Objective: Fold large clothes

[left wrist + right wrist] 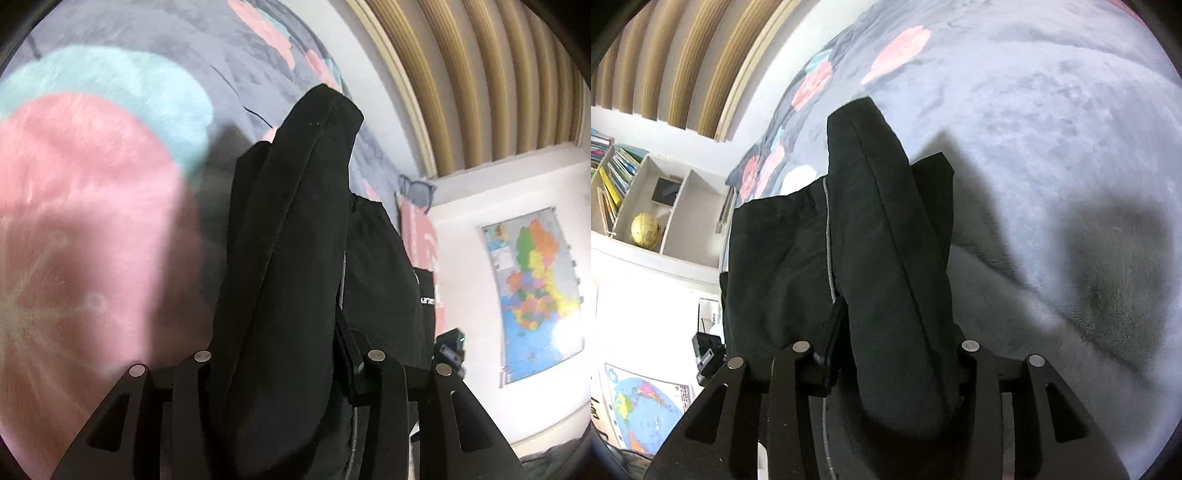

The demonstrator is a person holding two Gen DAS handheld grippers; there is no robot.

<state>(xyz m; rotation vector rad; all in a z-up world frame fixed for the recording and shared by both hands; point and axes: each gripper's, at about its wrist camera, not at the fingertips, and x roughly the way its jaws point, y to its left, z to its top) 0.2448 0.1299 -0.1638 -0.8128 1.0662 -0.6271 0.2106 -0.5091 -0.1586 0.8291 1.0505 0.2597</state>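
A large black garment (291, 229) hangs bunched between my two grippers above a bed. In the left wrist view my left gripper (288, 354) is shut on a thick fold of it, and the cloth hides the fingertips. In the right wrist view my right gripper (886, 343) is shut on another thick fold of the same black garment (882, 229). A thin grey piping line (829, 243) runs down the garment beside that fold. The rest of the cloth hangs slack to the left.
A fluffy grey blanket (1052, 147) with pink and teal patches (74, 206) covers the bed below. A ribbed wooden headboard (480, 74) stands behind. A wall map (535, 291) and a white shelf with books and a gold globe (645, 229) are at the side.
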